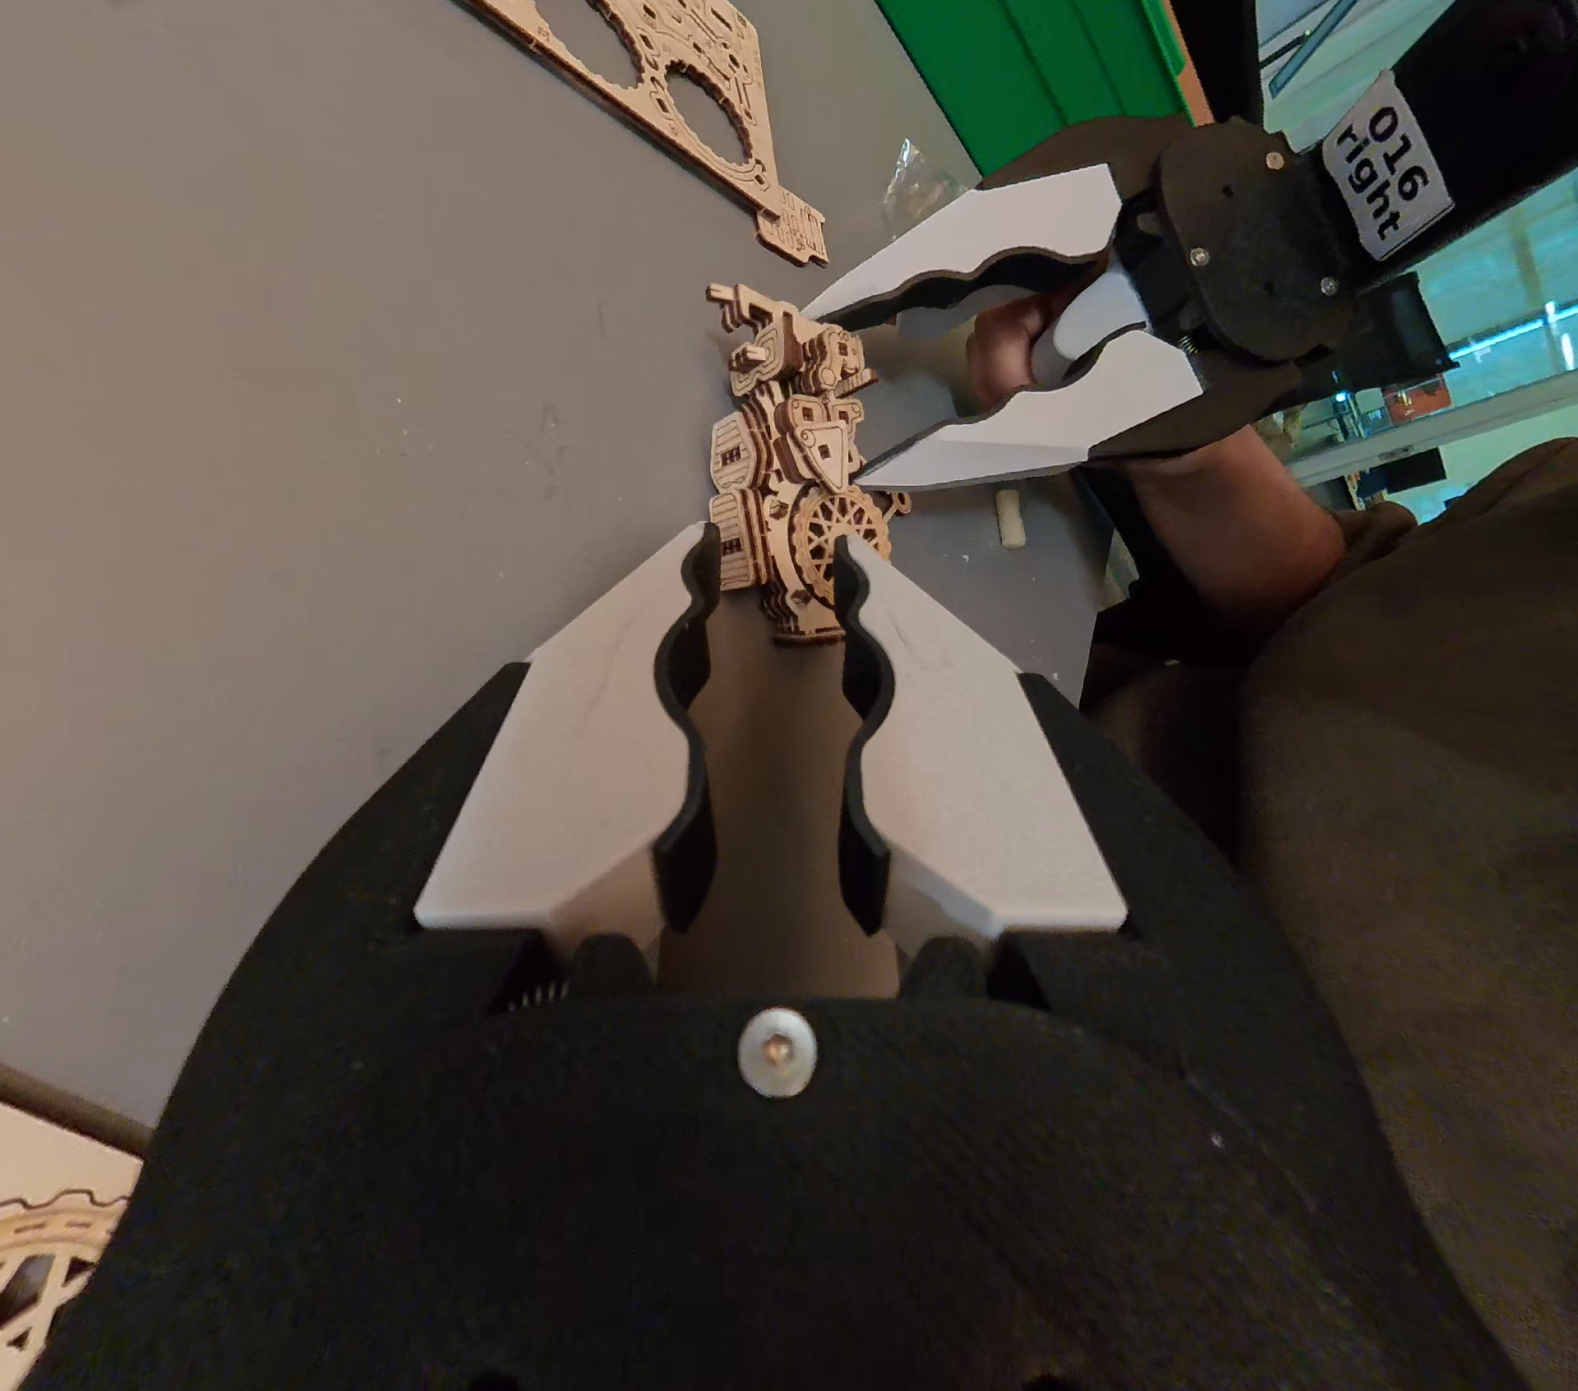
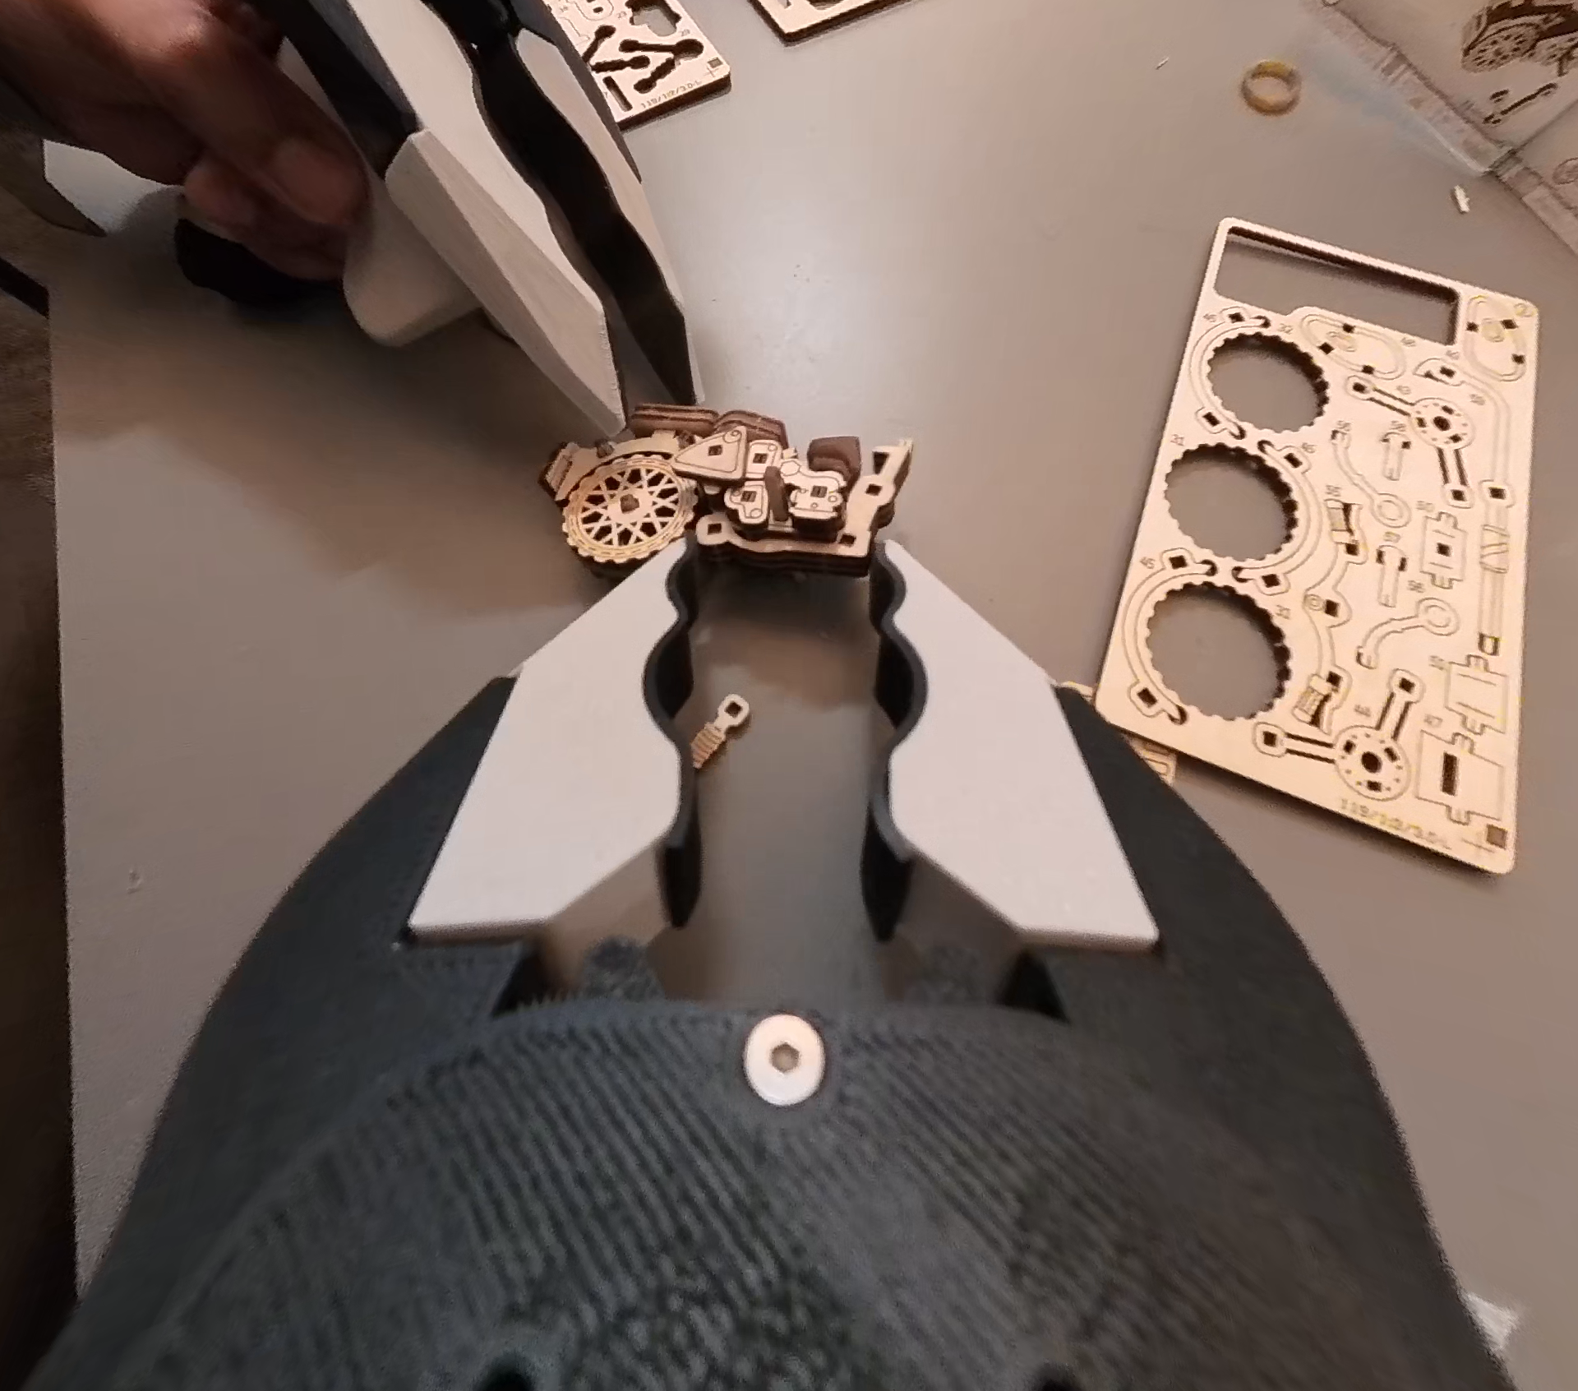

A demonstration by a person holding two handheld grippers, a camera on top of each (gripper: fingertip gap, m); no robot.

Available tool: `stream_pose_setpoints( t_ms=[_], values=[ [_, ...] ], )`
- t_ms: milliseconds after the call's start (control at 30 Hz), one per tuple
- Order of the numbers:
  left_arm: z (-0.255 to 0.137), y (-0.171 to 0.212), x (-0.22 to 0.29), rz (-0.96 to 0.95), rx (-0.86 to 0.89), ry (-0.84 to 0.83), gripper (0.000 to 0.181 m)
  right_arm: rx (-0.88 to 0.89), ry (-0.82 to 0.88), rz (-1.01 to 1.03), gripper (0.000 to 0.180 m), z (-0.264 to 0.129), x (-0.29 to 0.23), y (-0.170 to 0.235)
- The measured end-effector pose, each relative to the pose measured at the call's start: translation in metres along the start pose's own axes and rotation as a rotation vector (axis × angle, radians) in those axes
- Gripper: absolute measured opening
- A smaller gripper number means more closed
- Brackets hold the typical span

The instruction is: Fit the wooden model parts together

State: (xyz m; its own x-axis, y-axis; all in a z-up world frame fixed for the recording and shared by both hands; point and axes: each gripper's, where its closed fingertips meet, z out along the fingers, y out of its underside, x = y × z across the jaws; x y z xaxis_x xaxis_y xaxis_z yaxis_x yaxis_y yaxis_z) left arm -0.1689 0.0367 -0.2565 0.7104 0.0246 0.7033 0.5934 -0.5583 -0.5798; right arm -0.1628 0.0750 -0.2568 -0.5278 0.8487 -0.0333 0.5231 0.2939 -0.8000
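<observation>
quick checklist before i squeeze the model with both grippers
1. Model lying on table: ok.
2. Left gripper straddles the wheel end, jaws open: ok.
3. Right gripper straddles the model's middle, jaws open: ok.
4. Fingers actually touching the wood: cannot tell.
5. Loose small part lies under the right gripper, not yet fitted: not ok.
6. Sheet lies apart from both grippers: ok.

Bare grey table (image 2: 982, 240) lies open beyond the wooden model (image 2: 726, 496); the left gripper (image 2: 657, 402) closes off its wheel end; the right gripper (image 2: 781, 564) fronts its near side; a punched sheet (image 2: 1332, 539) bars the right flank; a small loose part (image 2: 721, 726), seemingly flat, sits between the right gripper's fingers.
</observation>
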Motion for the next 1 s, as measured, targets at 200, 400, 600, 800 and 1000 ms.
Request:
stream_pose_setpoints(
  t_ms=[200, 400, 600, 800, 1000],
  values=[
    [-0.003, -0.003, 0.003, -0.03, 0.022, 0.043, 0.03, 0.029, 0.013, -0.006, 0.038, -0.004, 0.002, -0.004],
    [-0.015, -0.02, 0.008, -0.2, 0.125, 0.183, 0.032, 0.086, 0.004, 0.03, 0.038, -0.012, 0.005, -0.009],
    [-0.012, -0.013, 0.012, -0.186, 0.079, 0.192, 0.03, 0.101, -0.005, 0.066, 0.037, -0.016, 0.009, -0.007],
    [-0.007, 0.013, 0.012, -0.171, -0.089, 0.127, 0.011, 0.103, 0.004, 0.056, 0.037, -0.017, 0.009, -0.007],
    [-0.006, 0.016, 0.034, -0.437, -0.104, 0.339, 0.027, 0.107, 0.01, 0.06, 0.037, -0.017, 0.011, -0.007]
  ],
)
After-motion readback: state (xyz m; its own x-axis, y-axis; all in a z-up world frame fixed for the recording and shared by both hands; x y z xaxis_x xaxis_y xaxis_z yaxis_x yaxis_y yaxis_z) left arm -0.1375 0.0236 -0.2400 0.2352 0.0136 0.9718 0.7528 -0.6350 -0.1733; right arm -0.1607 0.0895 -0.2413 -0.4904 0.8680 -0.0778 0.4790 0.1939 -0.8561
